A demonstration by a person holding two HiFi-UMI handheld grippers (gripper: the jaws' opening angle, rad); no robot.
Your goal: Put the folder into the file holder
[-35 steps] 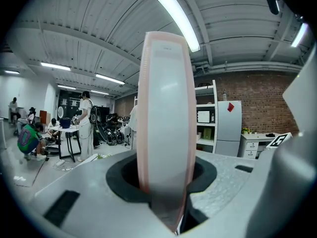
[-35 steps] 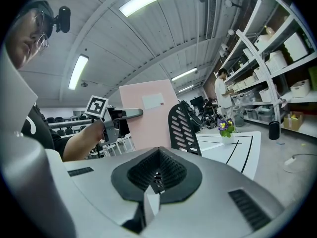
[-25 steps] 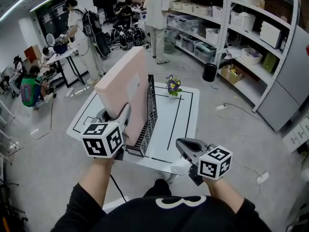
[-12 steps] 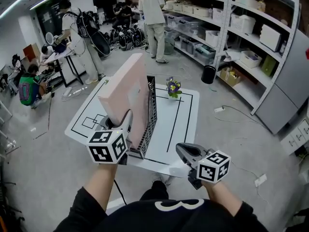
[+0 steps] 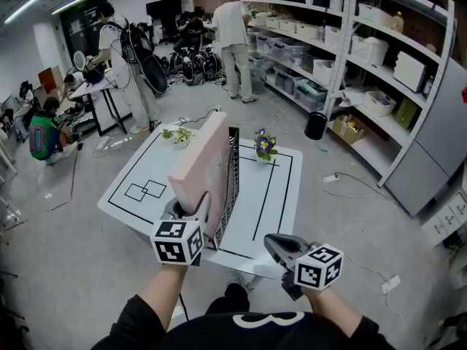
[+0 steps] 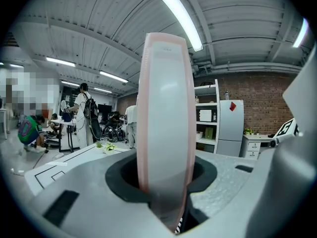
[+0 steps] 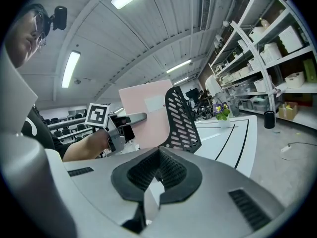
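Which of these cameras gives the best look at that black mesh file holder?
The right gripper view: the file holder stands side-on, slots clear, the pink folder behind it. The head view shows it narrowly from above; the left gripper view, almost nothing.

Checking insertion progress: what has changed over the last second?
The left gripper, still clamped on the flat pink folder, has lowered it beside the wall of the black mesh file holder; less sticks above. The right gripper stays shut and empty near the edge of the white table.
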